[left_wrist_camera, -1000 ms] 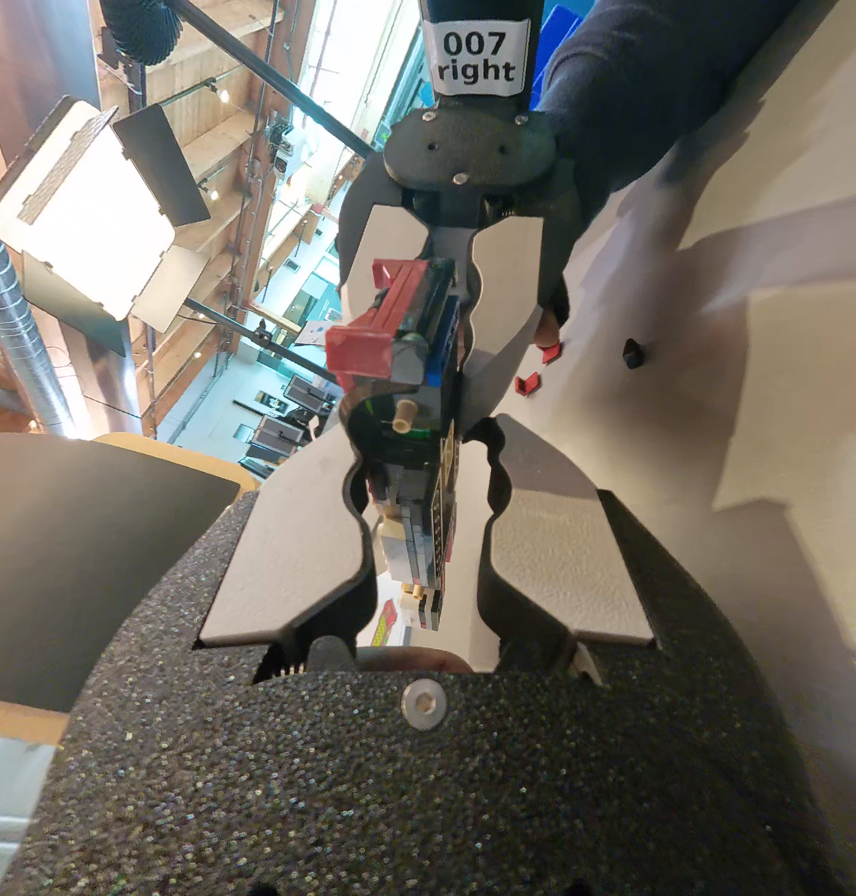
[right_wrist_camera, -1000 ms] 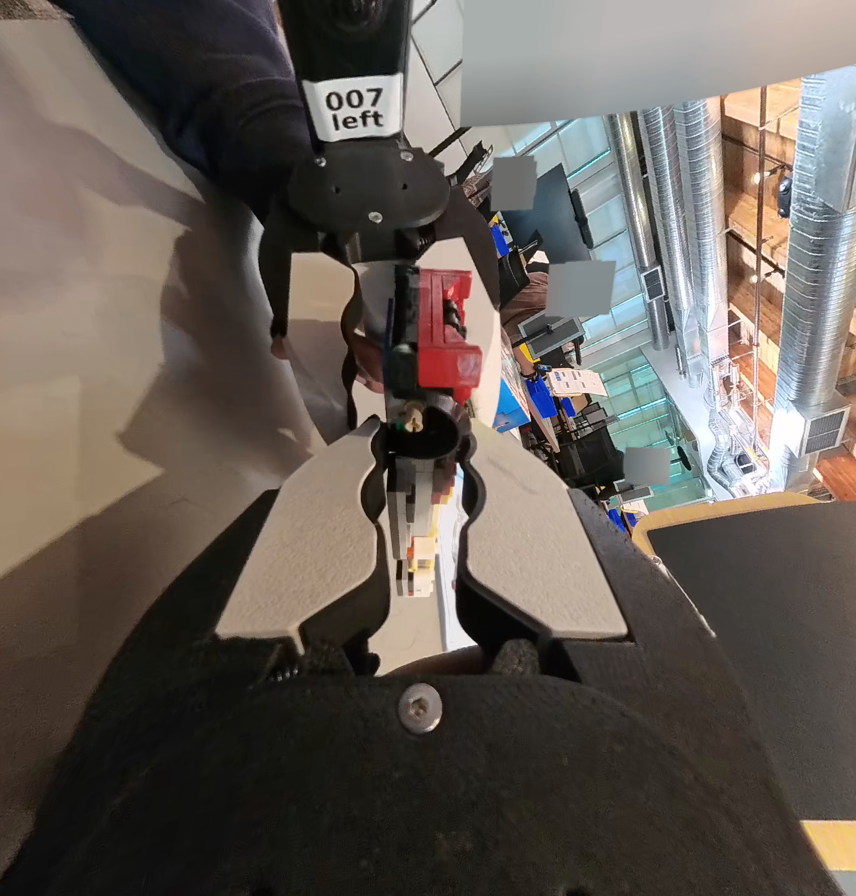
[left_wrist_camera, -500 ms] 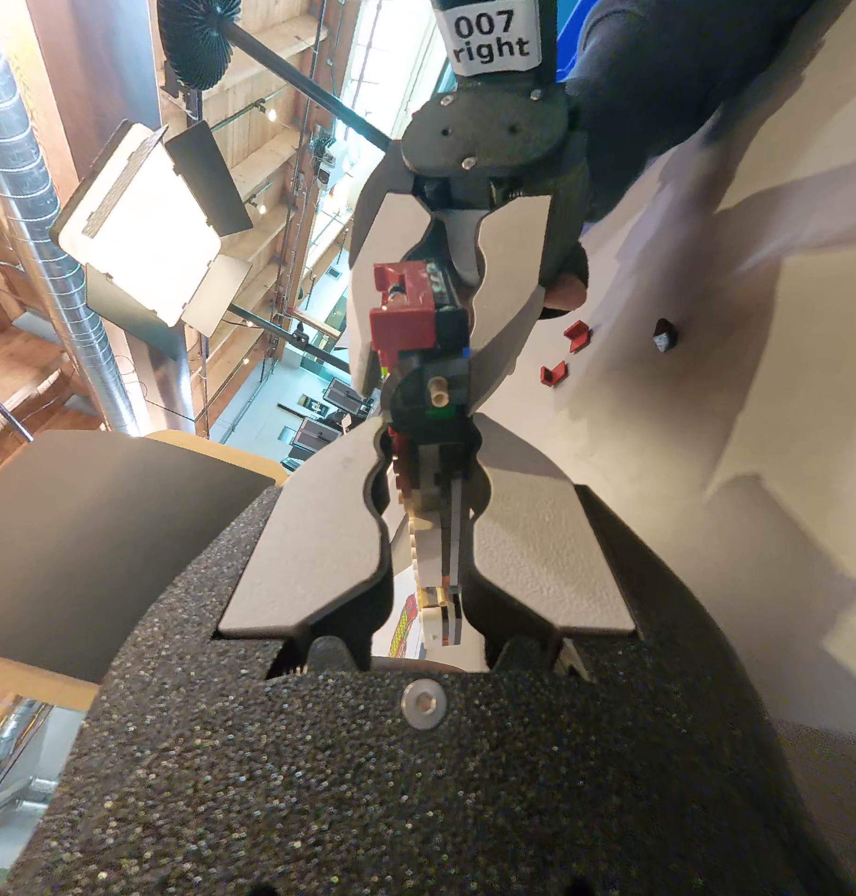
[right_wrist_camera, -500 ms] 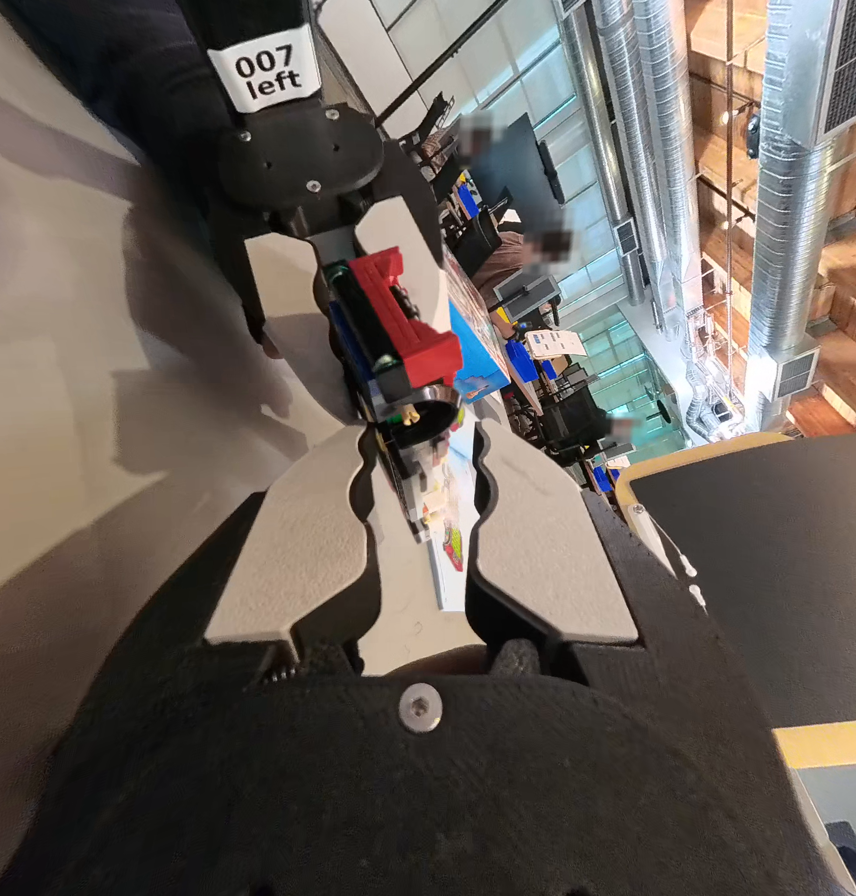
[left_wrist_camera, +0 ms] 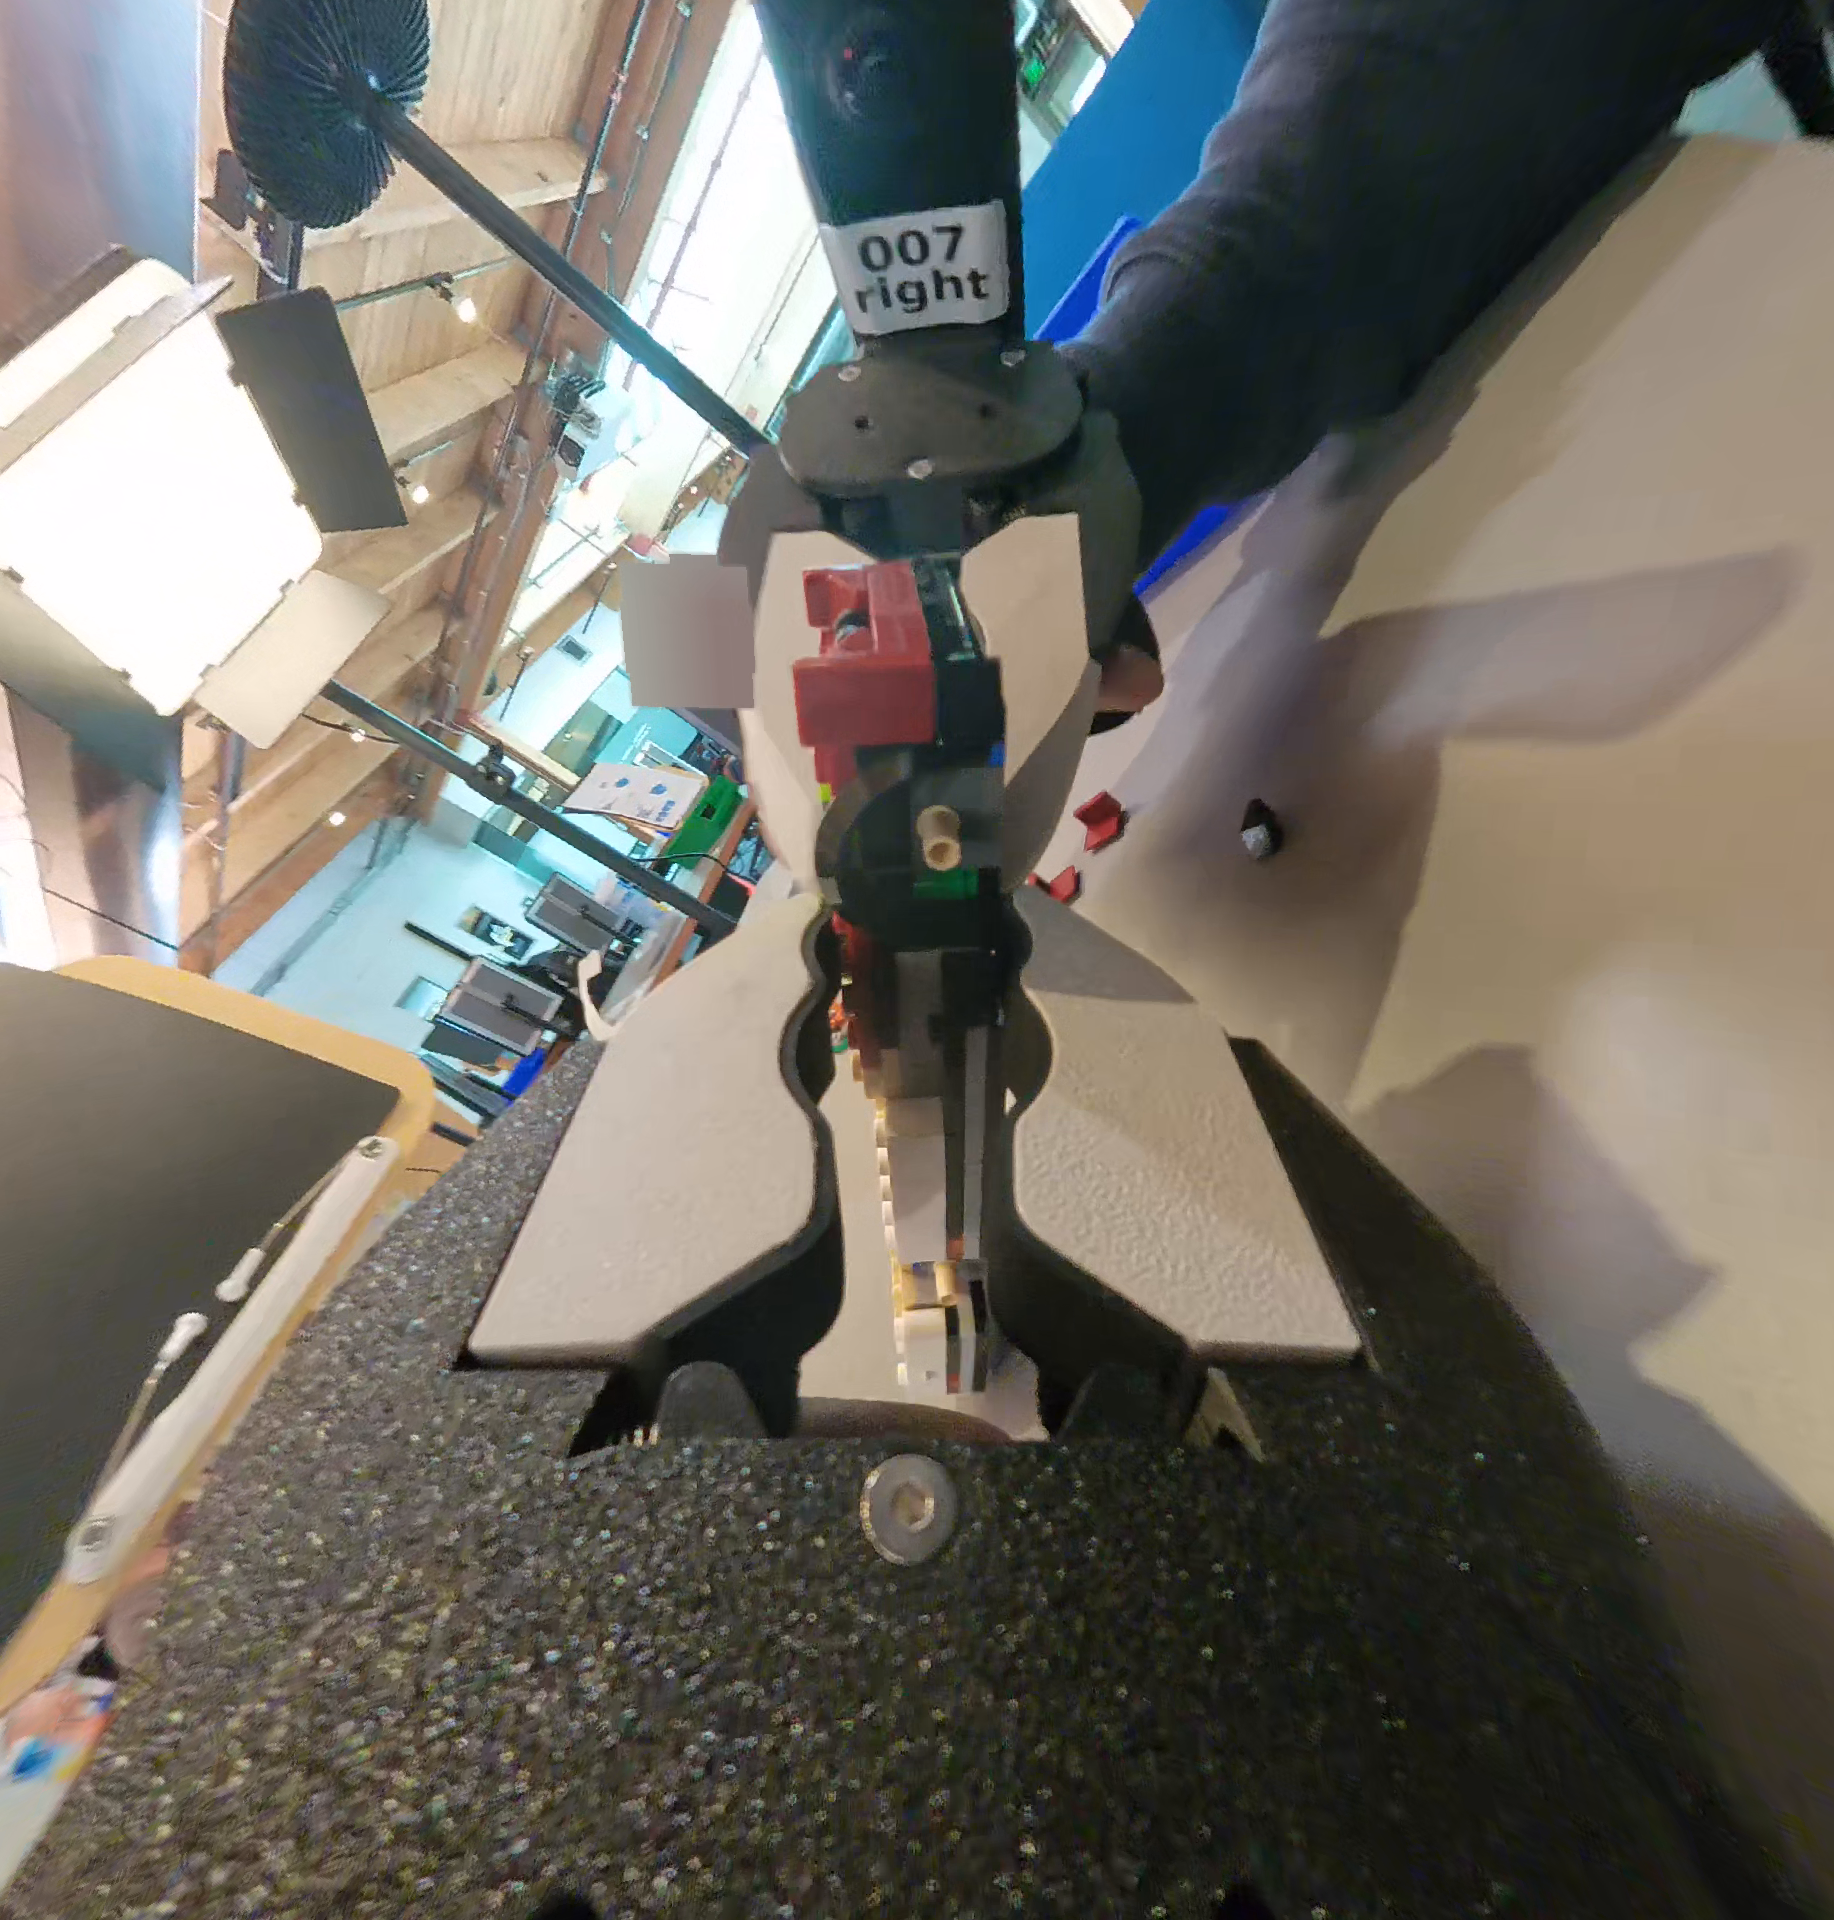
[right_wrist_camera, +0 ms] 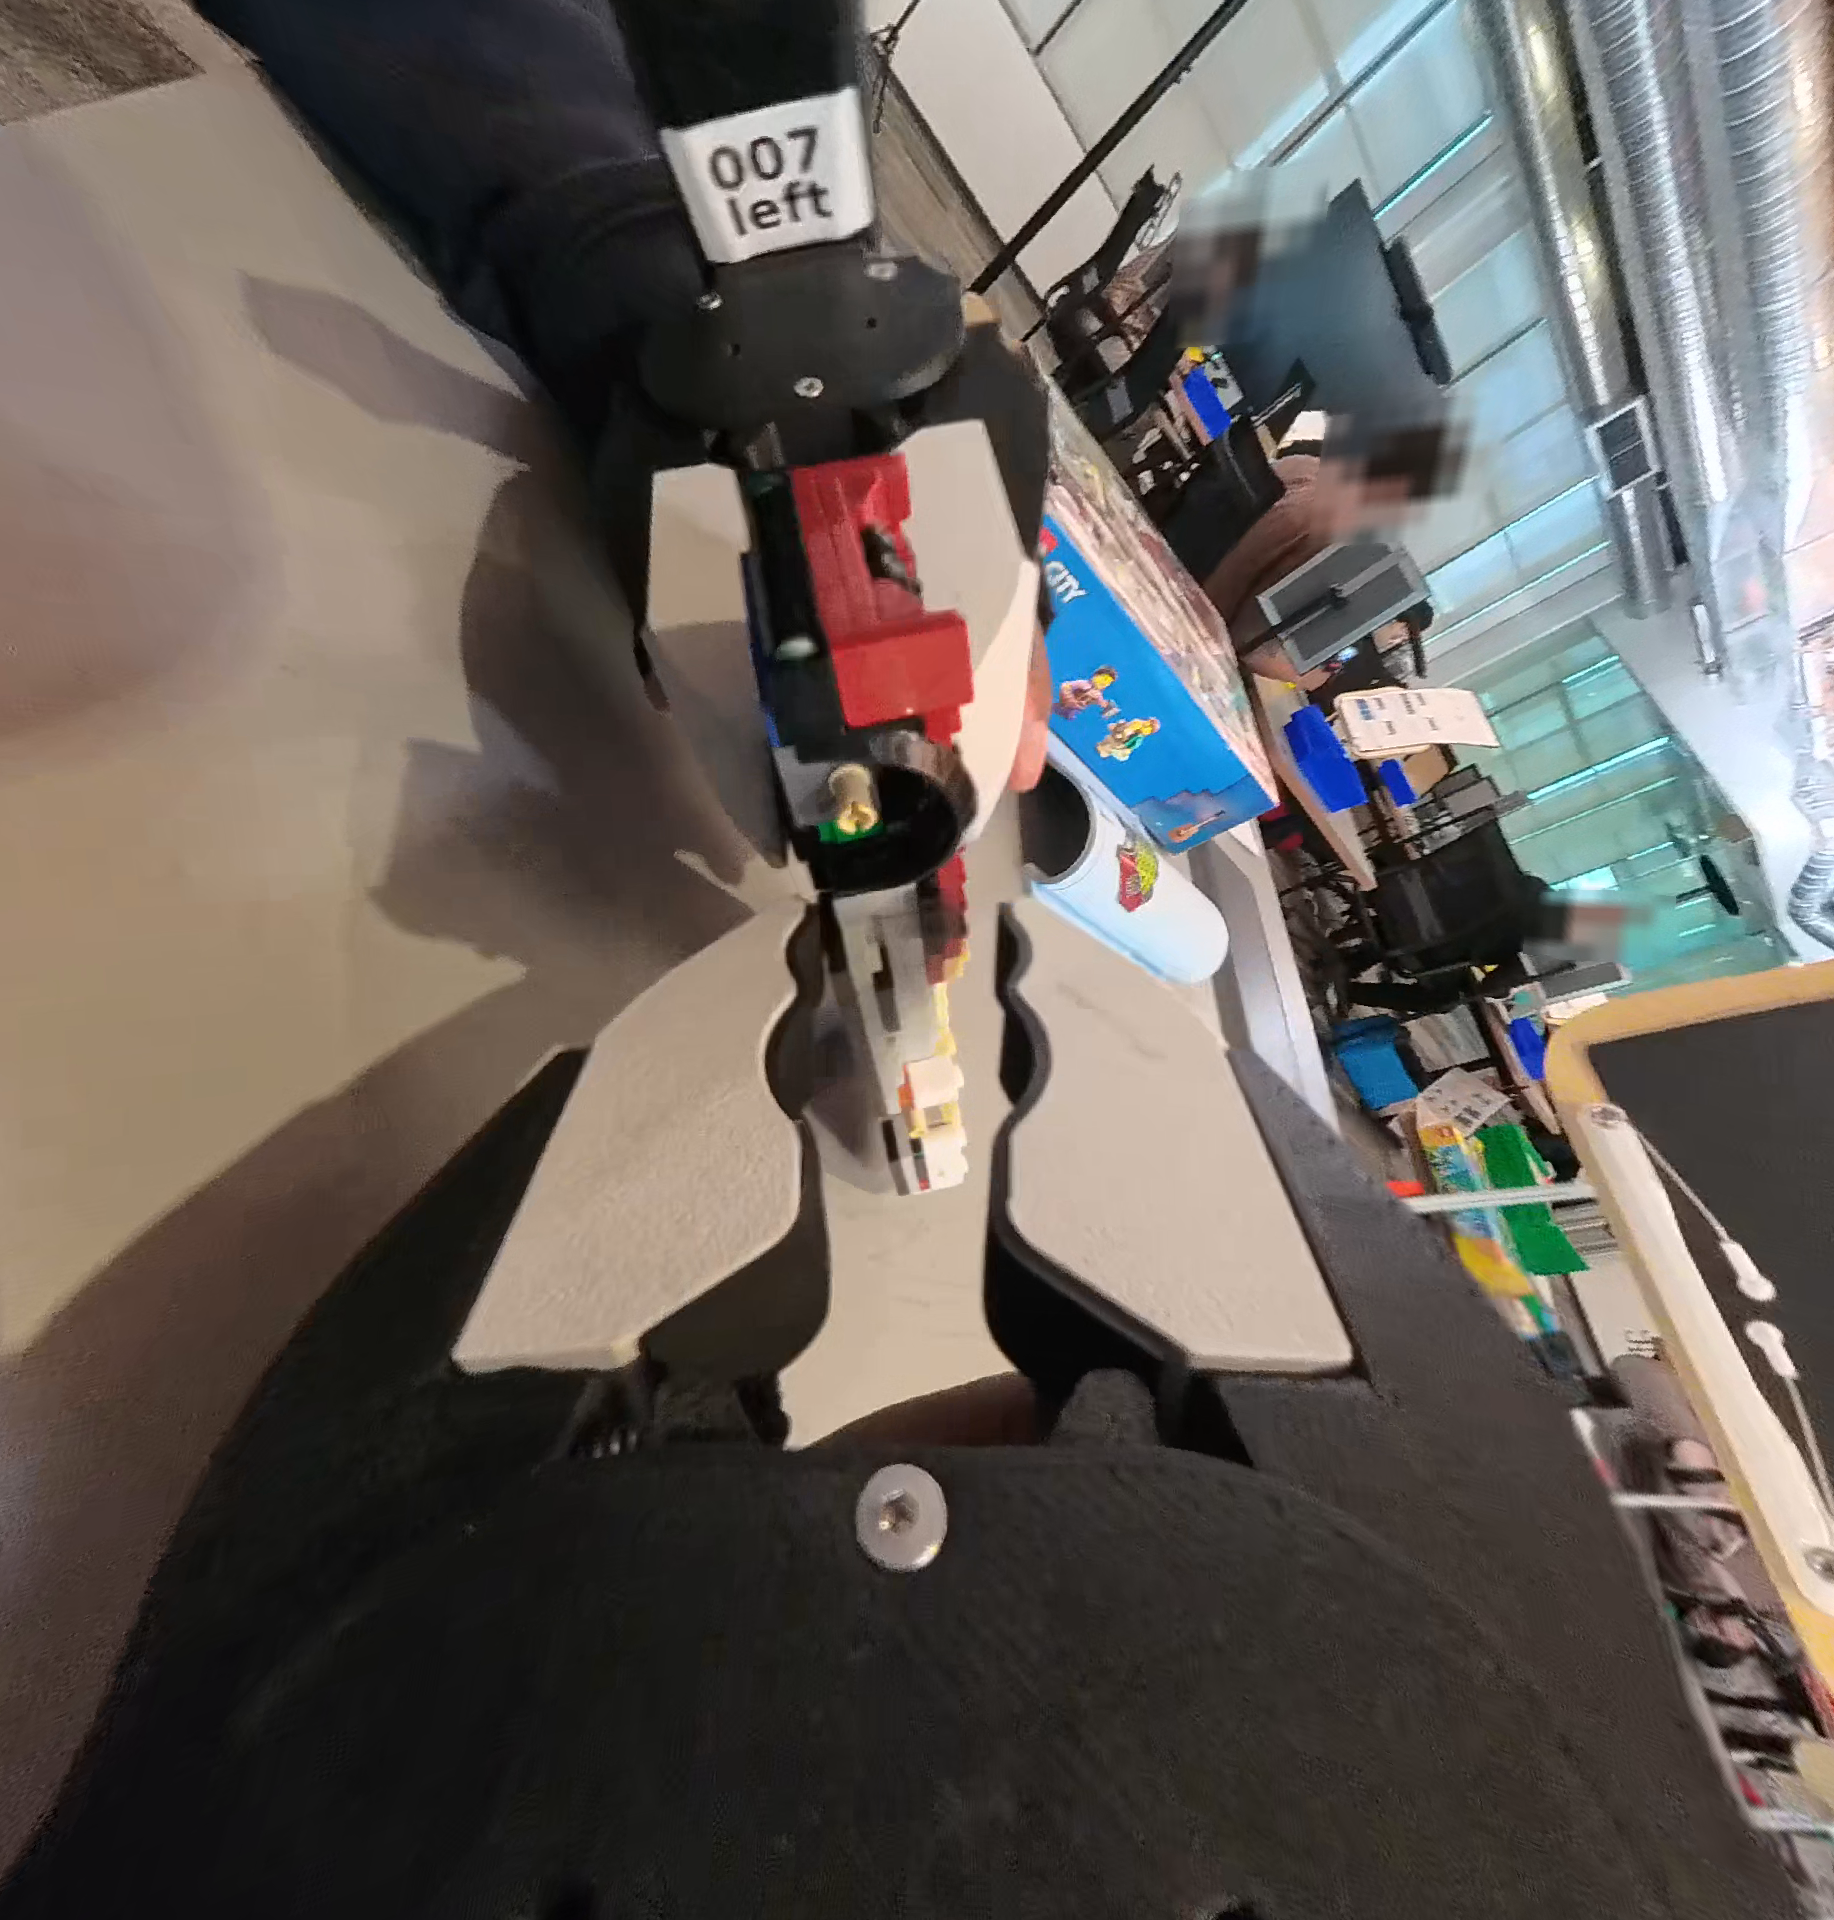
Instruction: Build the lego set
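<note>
Red, black and grey toy-brick model [left_wrist_camera: 923, 1039]: we logged it pinched in the left gripper [left_wrist_camera: 915, 904]; the right gripper [right_wrist_camera: 908, 909] stood spread around it, one pad clear.

Brick model [left_wrist_camera: 918, 935] spans between left gripper [left_wrist_camera: 918, 925] and right gripper [right_wrist_camera: 908, 925], held off the counter [left_wrist_camera: 1515, 727]. Loose bricks [left_wrist_camera: 1098, 821] on counter beyond; mug [right_wrist_camera: 1131, 904] before box [right_wrist_camera: 1141, 686].
</note>
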### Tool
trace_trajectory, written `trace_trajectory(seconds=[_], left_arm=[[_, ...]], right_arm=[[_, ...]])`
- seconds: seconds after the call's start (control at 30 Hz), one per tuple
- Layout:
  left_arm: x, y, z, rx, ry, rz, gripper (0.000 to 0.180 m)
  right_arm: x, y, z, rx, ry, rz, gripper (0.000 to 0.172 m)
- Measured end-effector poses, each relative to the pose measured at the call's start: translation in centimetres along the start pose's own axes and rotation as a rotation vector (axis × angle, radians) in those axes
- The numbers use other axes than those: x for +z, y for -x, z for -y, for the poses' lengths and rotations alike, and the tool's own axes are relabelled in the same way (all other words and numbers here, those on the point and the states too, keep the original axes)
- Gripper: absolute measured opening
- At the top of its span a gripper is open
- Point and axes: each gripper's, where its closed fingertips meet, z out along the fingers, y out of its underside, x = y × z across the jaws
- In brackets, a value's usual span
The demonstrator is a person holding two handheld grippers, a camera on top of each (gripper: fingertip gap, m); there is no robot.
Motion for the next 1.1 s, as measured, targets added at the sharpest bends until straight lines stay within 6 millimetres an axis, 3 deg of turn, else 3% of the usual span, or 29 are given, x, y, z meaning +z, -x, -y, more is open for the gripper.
trace_trajectory(seconds=[0.2,0.6,0.73,0.87,0.93,1.0,1.1], left_arm=[[-0.1,0.8,0.2,-0.099,-0.024,0.012,0.028],[1.1,0.6,-0.4,0.005,0.041,0.025,0.028],[1.0,0.9,-1.0,0.116,0.085,0.063,0.028],[1.2,1.0,-1.5,0.190,0.127,0.083,0.028],[1.3,0.7,-1.8,0.225,0.146,0.076,0.028],[1.3,0.2,-1.8,0.238,0.146,0.061,0.028],[1.7,-0.6,-1.7,0.258,0.145,0.036,0.028]], right_arm=[[0.2,-0.3,0.0,0.059,-0.006,-0.006,0.025],[0.4,-0.4,-0.4,-0.020,0.022,-0.053,0.029],[-1.2,-1.2,-1.5,0.003,0.093,-0.045,0.037],[-4.8,-1.0,-4.4,0.089,0.333,-0.022,0.037],[-7.4,0.1,-5.4,0.192,0.414,-0.046,0.035],[-9.2,2.6,-5.6,0.354,0.427,-0.021,0.030],[-9.8,6.3,-5.8,0.508,0.479,0.033,0.024]])
